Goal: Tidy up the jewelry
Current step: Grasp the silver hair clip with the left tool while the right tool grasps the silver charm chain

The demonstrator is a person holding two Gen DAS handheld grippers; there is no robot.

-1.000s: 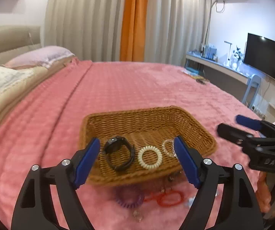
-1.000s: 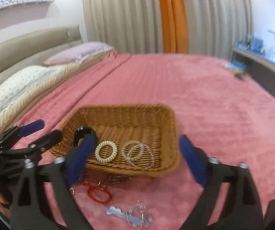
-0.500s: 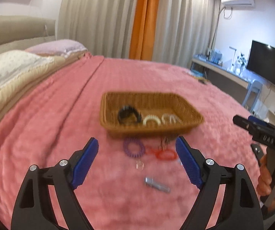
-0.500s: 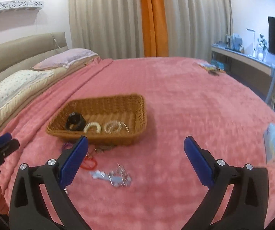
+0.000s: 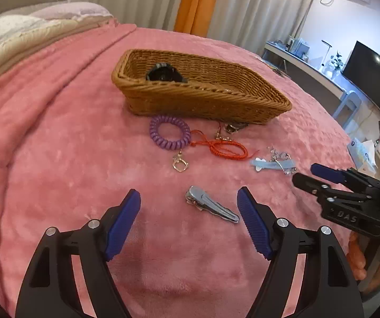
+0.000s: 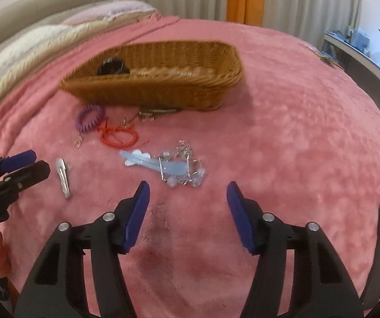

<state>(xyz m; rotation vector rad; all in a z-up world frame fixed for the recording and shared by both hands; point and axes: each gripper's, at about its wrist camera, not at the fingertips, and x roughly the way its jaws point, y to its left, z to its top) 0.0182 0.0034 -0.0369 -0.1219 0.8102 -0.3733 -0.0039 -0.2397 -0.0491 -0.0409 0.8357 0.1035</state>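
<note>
Flanking silver hair clip [image 5: 211, 206]: left gripper [image 5: 188, 225], fingers apart

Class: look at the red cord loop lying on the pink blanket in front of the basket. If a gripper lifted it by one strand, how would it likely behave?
The red cord loop lies in slack, overlapping coils, so it is probably floppy and would dangle. It looks thin, so probably light. A cord end runs to the purple coil bracelet; whether they are joined is unclear, so it might drag that along.
</note>
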